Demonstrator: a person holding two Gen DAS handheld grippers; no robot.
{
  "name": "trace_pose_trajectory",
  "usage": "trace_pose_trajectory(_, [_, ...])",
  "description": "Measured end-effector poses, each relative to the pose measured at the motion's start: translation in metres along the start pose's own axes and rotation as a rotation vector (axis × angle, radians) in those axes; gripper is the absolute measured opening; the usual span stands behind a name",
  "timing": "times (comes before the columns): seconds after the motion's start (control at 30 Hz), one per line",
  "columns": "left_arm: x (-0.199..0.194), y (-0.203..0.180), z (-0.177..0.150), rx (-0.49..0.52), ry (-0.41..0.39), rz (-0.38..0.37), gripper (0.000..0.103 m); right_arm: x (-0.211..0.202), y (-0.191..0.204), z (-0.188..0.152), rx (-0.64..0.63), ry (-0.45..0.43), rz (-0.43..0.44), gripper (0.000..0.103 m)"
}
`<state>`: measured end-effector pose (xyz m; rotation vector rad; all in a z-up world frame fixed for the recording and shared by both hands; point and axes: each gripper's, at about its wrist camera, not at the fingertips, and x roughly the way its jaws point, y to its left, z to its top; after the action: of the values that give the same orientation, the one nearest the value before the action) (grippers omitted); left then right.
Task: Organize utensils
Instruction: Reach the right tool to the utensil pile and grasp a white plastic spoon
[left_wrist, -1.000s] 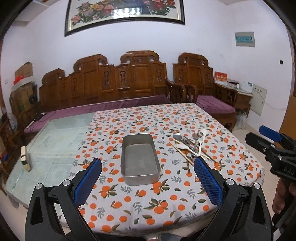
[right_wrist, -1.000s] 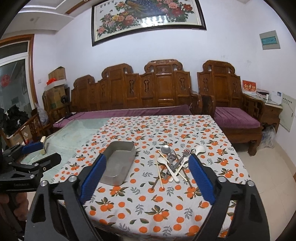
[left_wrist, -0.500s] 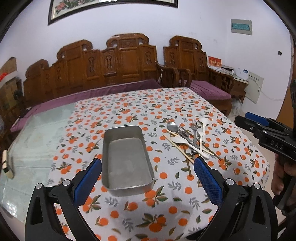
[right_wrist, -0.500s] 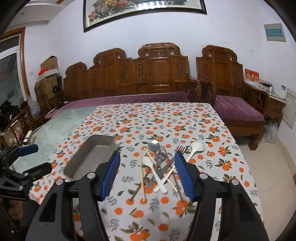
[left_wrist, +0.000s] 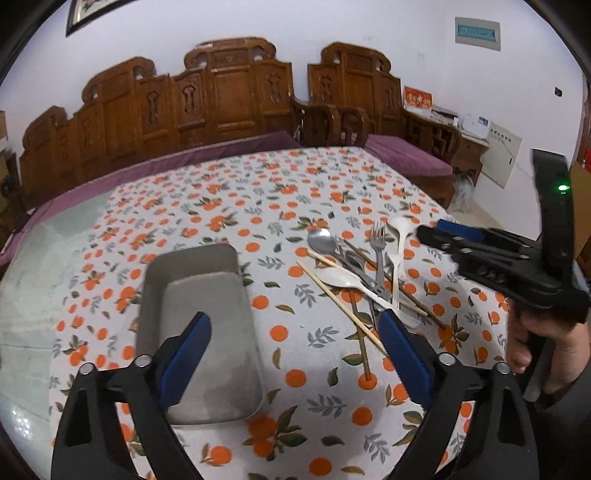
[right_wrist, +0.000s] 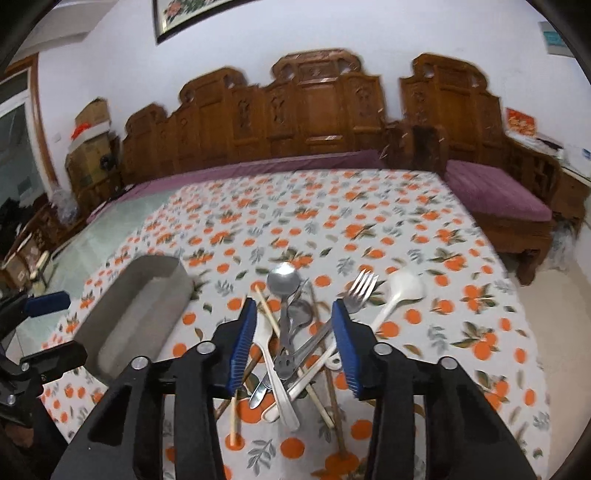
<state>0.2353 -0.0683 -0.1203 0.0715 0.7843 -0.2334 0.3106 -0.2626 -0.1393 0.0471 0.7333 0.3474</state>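
1. Progress: nothing sorted yet. The metal tray (left_wrist: 199, 325) sits empty on the orange-print tablecloth (left_wrist: 258, 206); every utensil lies in one crossed heap (right_wrist: 291, 343) just right of the tray.
2. Heap holds a steel spoon (right_wrist: 283, 280), fork (right_wrist: 360, 288), white plastic spoon (right_wrist: 400, 291), chopsticks (left_wrist: 343, 310) and more, overlapping.
3. Right gripper (right_wrist: 293, 343) hangs over the heap, jaws spread either side of it, gripping nothing.
4. Left gripper (left_wrist: 291, 354) hovers at the tray's near end, jaws wide apart, holding nothing.
5. Left to do: the whole lot, piece by piece, presumably into the tray.
6. Change from half a second ago: the right gripper has dropped from above the table to straddle the heap, jaws narrower; the left has closed in on the tray.
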Motion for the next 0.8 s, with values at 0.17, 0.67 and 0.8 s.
trace_pose_trajectory(0.17, [0.014, -0.005, 0.0, -0.007, 0.023, -0.009, 0.078, 0.04, 0.007, -0.011, -0.052, 0.088, 0.085, 0.032])
trace_pose_trajectory(0.67, [0.036, -0.006, -0.007, -0.025, 0.084, -0.007, 0.067, 0.1, 0.035, -0.029, -0.195, 0.334, 0.11, 0.012])
trace_pose_trajectory(0.8, [0.041, -0.008, -0.007, -0.026, 0.092, -0.005, 0.067, 0.088, 0.03, -0.021, -0.161, 0.293, 0.126, 0.008])
